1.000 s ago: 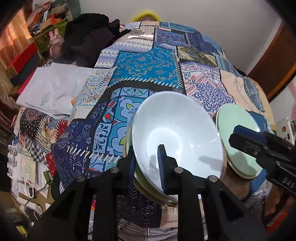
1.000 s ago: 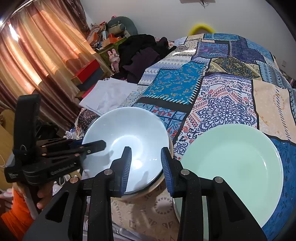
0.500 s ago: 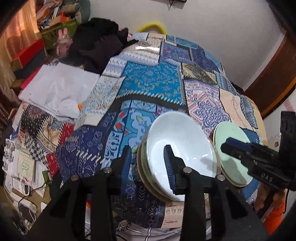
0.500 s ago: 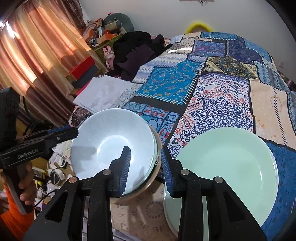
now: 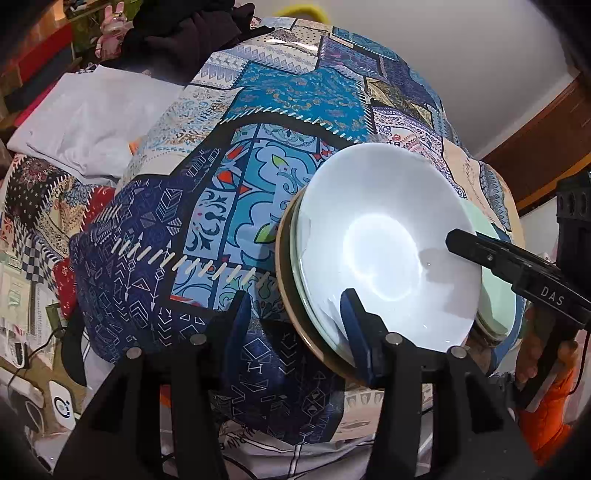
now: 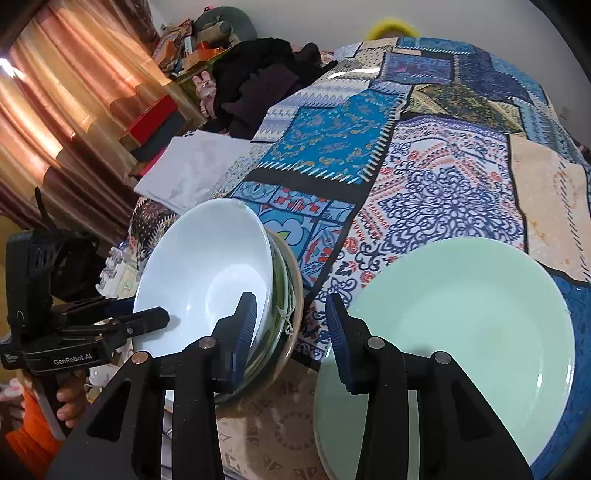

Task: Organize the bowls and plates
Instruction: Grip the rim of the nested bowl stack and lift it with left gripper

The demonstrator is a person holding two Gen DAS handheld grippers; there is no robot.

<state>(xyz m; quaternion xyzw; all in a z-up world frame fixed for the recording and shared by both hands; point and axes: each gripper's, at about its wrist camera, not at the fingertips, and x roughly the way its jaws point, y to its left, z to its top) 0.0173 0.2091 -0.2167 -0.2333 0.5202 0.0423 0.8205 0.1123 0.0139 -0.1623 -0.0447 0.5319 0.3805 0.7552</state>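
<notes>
A white bowl (image 5: 388, 251) sits on top of a nested stack of bowls with green and tan rims (image 5: 286, 273) near the front edge of the patchwork cloth (image 5: 221, 206). My left gripper (image 5: 295, 328) is open, with the stack's near rim between its fingers. In the right wrist view the white bowl (image 6: 207, 273) is at the left and a pale green plate (image 6: 461, 332) is at the right. My right gripper (image 6: 290, 336) is open, low between the bowl stack and the plate, holding nothing.
A white folded cloth (image 5: 81, 118) and dark clothes (image 5: 184, 33) lie at the left beyond the patchwork cloth. Curtains (image 6: 55, 110) and coloured boxes (image 6: 155, 118) stand at the far left. The table's front edge runs just below the dishes.
My left gripper has opened, drawn back off the white bowl's rim, then come in close again lower and to the left. The right gripper has opened wider and shifted slightly.
</notes>
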